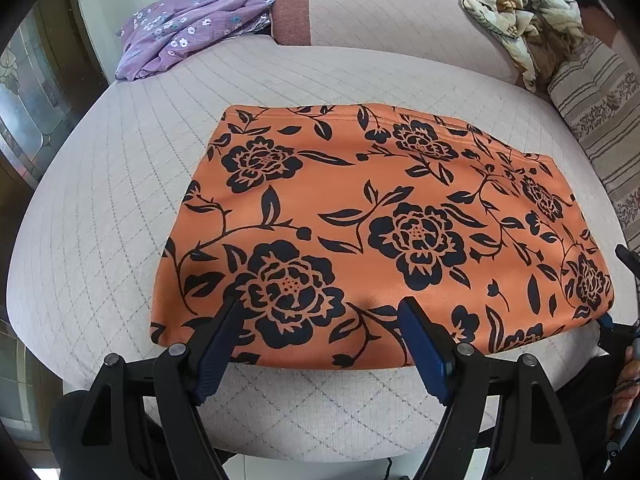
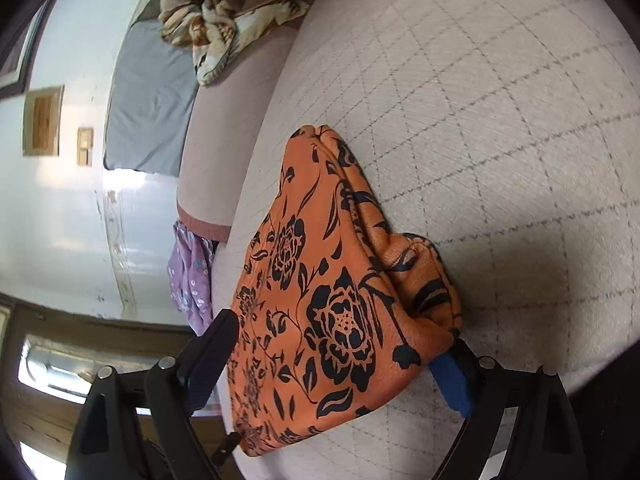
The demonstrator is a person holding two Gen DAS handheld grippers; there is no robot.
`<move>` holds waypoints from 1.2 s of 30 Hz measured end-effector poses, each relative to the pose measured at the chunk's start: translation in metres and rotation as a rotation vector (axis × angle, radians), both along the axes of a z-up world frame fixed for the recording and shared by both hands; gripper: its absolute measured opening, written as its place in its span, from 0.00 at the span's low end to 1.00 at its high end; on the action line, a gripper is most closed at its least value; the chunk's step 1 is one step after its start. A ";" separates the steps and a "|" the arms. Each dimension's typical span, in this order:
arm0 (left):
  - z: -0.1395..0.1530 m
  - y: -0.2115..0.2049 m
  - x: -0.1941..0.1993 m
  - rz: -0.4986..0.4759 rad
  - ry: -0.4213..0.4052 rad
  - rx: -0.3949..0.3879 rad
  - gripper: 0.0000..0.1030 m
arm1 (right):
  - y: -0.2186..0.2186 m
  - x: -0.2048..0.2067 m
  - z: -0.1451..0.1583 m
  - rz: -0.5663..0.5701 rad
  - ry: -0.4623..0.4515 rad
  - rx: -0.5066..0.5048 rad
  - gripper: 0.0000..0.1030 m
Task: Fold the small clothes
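Note:
An orange garment with black flowers (image 1: 380, 224) lies flat on the quilted sofa seat (image 1: 120, 184). My left gripper (image 1: 320, 316) is open, its blue-padded fingers just above the garment's near edge. My right gripper (image 2: 340, 344) is open around the garment's near right corner (image 2: 340, 300), which bunches up between its fingers. One finger is above the cloth and the other is below it. The right gripper also shows at the right edge of the left wrist view (image 1: 618, 320).
A purple floral garment (image 1: 192, 28) lies at the far left of the seat. A crumpled cream and brown cloth (image 1: 524, 12) sits on the backrest at the far right. A striped cushion (image 1: 600, 120) lies along the right side.

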State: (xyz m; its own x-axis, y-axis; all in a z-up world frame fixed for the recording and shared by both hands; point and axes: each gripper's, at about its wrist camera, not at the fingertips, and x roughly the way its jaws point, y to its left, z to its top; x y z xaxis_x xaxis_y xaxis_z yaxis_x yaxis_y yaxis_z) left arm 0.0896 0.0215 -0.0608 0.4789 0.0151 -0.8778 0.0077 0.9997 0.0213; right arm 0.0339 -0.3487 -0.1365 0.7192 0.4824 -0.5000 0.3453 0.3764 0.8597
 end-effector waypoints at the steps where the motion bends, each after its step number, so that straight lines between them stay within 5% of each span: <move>1: 0.000 0.000 0.001 0.000 0.001 0.000 0.77 | 0.001 0.001 0.000 0.005 -0.001 -0.012 0.84; 5: -0.001 -0.004 0.006 -0.005 -0.006 0.010 0.77 | 0.005 0.005 0.002 0.031 0.007 -0.065 0.67; 15: 0.009 -0.037 0.030 -0.040 -0.138 -0.009 0.78 | 0.007 0.011 0.004 0.050 0.015 -0.113 0.71; 17: -0.011 -0.045 0.041 -0.044 -0.095 0.016 0.78 | 0.009 0.015 0.004 0.066 0.022 -0.139 0.72; 18: -0.025 -0.050 0.047 -0.055 -0.046 0.037 0.78 | 0.009 0.016 0.003 0.067 0.020 -0.144 0.68; 19: -0.043 -0.054 0.052 -0.065 0.022 0.078 0.79 | 0.010 0.018 0.003 0.075 0.025 -0.166 0.52; 21: -0.043 -0.058 0.048 -0.073 -0.048 0.116 0.82 | 0.013 0.022 0.003 0.109 0.049 -0.214 0.18; 25: -0.041 -0.054 0.054 -0.070 -0.016 0.088 0.82 | 0.012 0.023 0.004 0.119 0.061 -0.250 0.16; 30: -0.042 -0.057 0.051 -0.070 -0.035 0.092 0.83 | 0.020 0.022 0.024 0.120 0.009 -0.299 0.25; 31: -0.042 -0.057 0.050 -0.066 -0.032 0.087 0.83 | 0.019 0.023 0.023 0.118 0.026 -0.295 0.32; 32: -0.040 -0.057 0.049 -0.064 -0.028 0.076 0.83 | 0.018 0.024 0.020 0.120 0.031 -0.278 0.60; 33: -0.037 -0.055 0.048 -0.063 -0.031 0.065 0.83 | 0.018 0.025 0.016 0.119 0.037 -0.258 0.78; 36: -0.025 -0.056 0.046 -0.060 -0.084 0.049 0.83 | 0.019 0.022 0.013 0.106 0.034 -0.249 0.78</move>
State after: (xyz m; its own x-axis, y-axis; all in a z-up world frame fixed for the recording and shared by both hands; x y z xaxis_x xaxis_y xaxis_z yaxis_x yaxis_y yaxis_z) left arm 0.1353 -0.0343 -0.0855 0.5523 0.0263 -0.8332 0.0634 0.9953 0.0734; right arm 0.0563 -0.3300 -0.1236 0.6522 0.4131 -0.6356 0.3200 0.6101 0.7248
